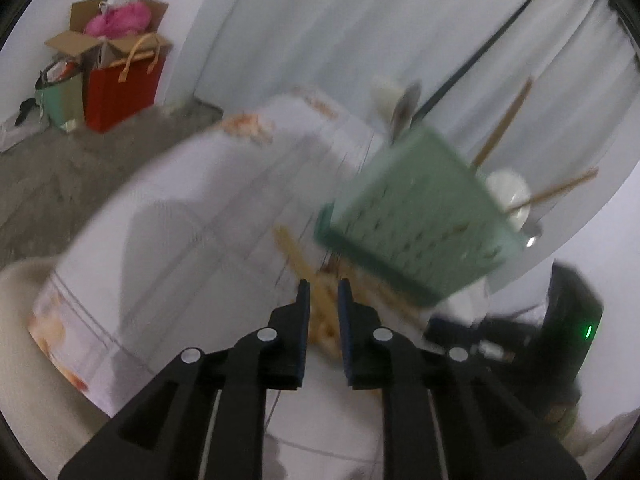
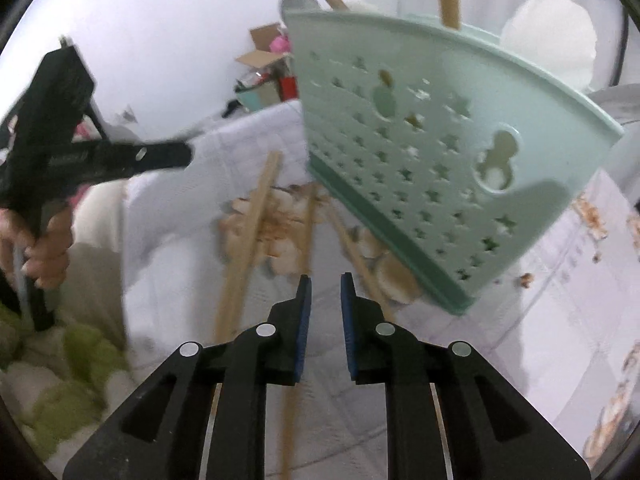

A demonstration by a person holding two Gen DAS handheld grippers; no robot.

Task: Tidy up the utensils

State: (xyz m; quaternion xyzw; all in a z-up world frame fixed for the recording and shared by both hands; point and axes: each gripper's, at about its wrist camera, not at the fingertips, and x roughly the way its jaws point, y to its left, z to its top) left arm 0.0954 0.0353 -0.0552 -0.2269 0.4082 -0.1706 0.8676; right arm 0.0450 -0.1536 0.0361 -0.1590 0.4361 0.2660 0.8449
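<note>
Lying loose on the white quilted cloth [image 2: 168,240], several wooden chopsticks [image 2: 250,236] are seen with their long axes running from near to far, fanned slightly apart. At the left of the right wrist view, the left gripper [image 2: 188,155] is held in a hand [image 2: 46,256]; faint lettering on its side cannot be read. Its jaws are parted a little with nothing pressed between them, chopsticks lying beneath. The right gripper [image 2: 325,278] likewise stands slightly released, empty. To the right, a pale green perforated utensil holder [image 2: 420,152] appears tilted, with chopsticks and spoons [image 1: 510,194] pointing up and outward from it.
</note>
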